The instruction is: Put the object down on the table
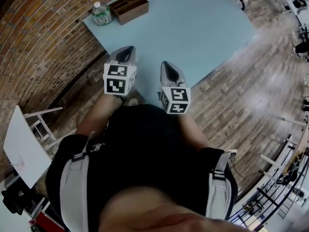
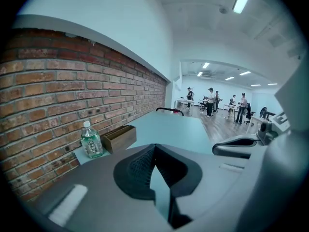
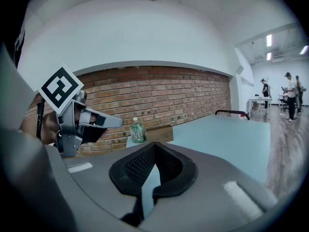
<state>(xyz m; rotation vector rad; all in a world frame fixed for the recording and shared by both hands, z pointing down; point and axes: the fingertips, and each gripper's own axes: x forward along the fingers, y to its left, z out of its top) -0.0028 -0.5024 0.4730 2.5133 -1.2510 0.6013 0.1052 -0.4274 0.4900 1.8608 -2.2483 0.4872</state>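
Both grippers hang side by side in front of the person's body, off the near edge of the light blue table (image 1: 193, 23). My left gripper (image 1: 124, 53) is shut, its jaw tips meeting with nothing between them (image 2: 154, 147). My right gripper (image 1: 169, 67) is shut and empty too (image 3: 154, 146). A green-labelled water bottle (image 1: 101, 13) (image 2: 91, 140) (image 3: 137, 131) stands upright at the table's far left corner, by the brick wall. Right beside it rests a brown wooden organiser box (image 1: 129, 7) (image 2: 119, 137) (image 3: 157, 133). Neither gripper is near them.
A red brick wall (image 2: 72, 86) runs along the table's left side. A white folding table (image 1: 24, 149) stands on the wooden floor to the person's left. Several people stand at desks (image 2: 212, 103) far down the room. A black chair back (image 2: 169, 111) shows at the table's far end.
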